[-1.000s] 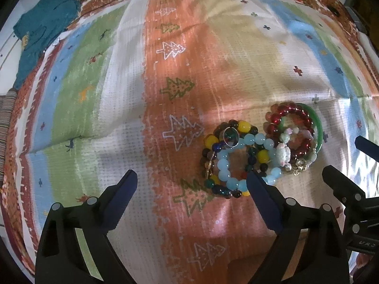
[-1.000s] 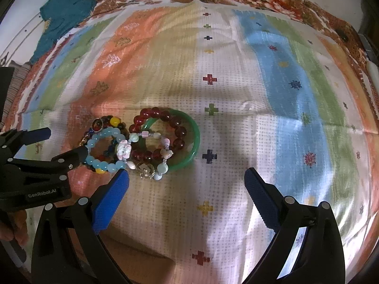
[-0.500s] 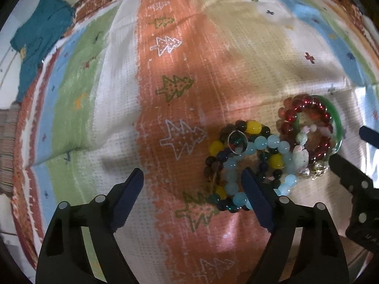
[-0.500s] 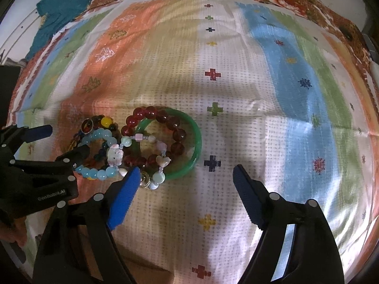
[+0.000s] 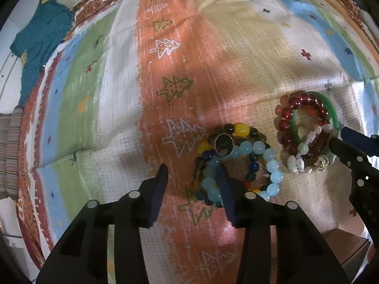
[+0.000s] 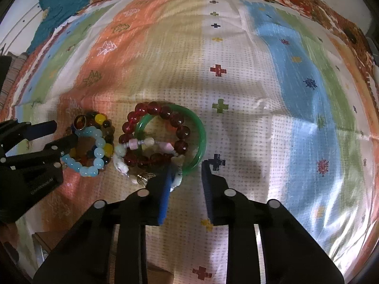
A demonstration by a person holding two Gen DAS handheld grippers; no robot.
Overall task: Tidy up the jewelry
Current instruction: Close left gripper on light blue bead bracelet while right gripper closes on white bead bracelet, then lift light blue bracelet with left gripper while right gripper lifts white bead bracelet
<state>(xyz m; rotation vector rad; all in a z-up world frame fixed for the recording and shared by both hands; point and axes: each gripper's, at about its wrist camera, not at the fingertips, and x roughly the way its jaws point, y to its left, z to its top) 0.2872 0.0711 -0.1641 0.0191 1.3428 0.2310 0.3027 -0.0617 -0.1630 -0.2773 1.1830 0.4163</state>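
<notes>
A striped patterned cloth (image 6: 236, 108) carries the jewelry. The left gripper (image 5: 193, 177) straddles the pale blue bead bracelet's (image 5: 270, 165) rim, half open; the right gripper (image 6: 187, 172), narrowed, brackets the green bangle (image 6: 201, 137), seemingly without clamping.

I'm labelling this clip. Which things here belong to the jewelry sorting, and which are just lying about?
Part of the job:
green bangle
red bead bracelet
pale blue bead bracelet
ring
left gripper
right gripper

Lying about:
teal cloth
striped blanket
</notes>
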